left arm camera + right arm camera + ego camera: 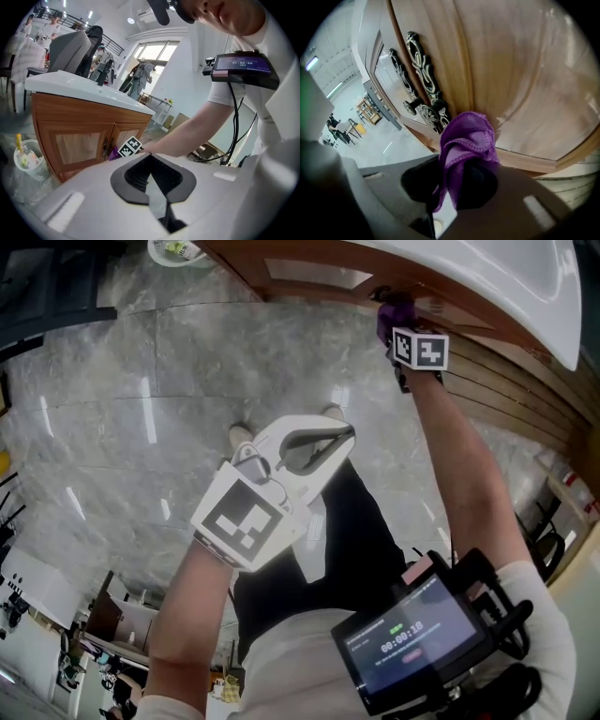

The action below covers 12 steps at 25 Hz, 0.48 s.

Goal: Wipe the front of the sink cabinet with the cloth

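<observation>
My right gripper [398,329] is shut on a purple cloth [392,307] and holds it against the wooden front of the sink cabinet [309,273]. In the right gripper view the bunched cloth [468,138] sticks out of the jaws [461,183] and touches the door panel [515,70], just right of the ornate metal handles [423,70]. My left gripper [342,435] hangs shut and empty over the floor, away from the cabinet. From the left gripper view [152,176] I see the cabinet [70,140], the cloth [114,152] and the right gripper's marker cube [130,146].
A white sink top [487,277] overhangs the cabinet. A white wastebasket [29,161] stands on the grey marble floor [141,381] left of the cabinet. A slatted wooden side [525,390] runs to the right. Several people stand far behind the sink.
</observation>
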### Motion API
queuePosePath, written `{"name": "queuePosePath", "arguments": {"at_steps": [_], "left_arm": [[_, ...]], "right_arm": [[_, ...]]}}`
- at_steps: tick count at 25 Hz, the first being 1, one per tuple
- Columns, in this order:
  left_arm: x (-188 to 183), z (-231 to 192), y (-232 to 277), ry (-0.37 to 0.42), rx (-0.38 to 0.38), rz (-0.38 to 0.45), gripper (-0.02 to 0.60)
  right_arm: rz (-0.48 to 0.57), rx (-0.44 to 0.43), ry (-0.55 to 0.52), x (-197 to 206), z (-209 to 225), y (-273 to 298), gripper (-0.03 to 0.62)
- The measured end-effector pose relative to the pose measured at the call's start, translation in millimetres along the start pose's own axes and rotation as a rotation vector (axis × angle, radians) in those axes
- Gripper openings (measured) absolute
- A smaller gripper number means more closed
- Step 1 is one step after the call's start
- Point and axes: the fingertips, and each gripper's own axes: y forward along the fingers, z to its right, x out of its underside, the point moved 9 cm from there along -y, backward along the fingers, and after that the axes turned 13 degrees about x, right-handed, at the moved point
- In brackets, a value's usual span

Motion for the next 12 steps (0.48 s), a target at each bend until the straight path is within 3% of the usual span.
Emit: {"name": "queuePosePath", "arguments": {"at_steps": [12], "left_arm": [[18.1,-5.3,-45.9,-0.022,-0.039,0.036,0.007]], "right_arm": [[-0.01,-0.016,-0.02,-12.3,-56.2,13.8,0.083]]}}
